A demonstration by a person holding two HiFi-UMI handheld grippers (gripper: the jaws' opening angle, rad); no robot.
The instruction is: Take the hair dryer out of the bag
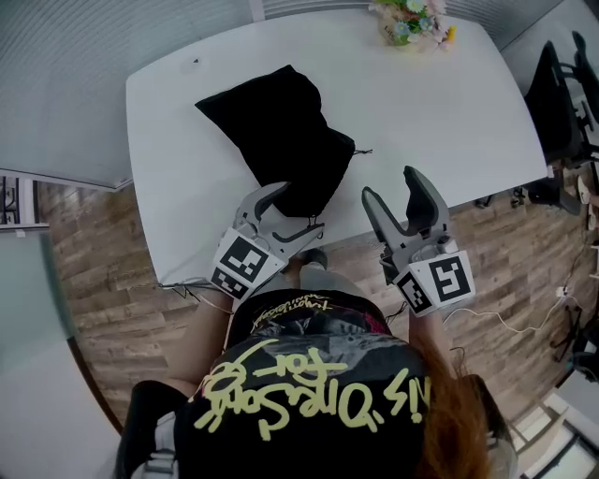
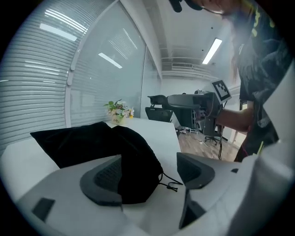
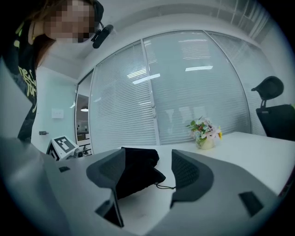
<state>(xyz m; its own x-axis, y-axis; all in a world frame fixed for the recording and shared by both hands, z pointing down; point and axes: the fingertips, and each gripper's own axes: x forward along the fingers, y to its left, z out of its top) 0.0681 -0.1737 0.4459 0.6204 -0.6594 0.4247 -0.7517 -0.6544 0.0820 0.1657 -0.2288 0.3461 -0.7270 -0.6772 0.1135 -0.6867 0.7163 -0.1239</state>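
The person stood at the near edge of the white table (image 1: 449,122) with a gripper in each hand. The left gripper (image 1: 301,208) had its jaws spread wide. Its tips reached over the table edge on either side of the near end of the black drawstring bag (image 1: 281,131), and neither pad pressed on the fabric. The right gripper (image 1: 390,183) hovered just to the right of the bag, at the table's near edge, with its jaws equally wide and nothing between them. The bag lay flat on the table, cinched, with its cord (image 1: 360,151) trailing to the right. The hair dryer could not be seen, since the fabric hid any contents. A small pot of flowers (image 1: 412,21) stood at the far edge of the table.
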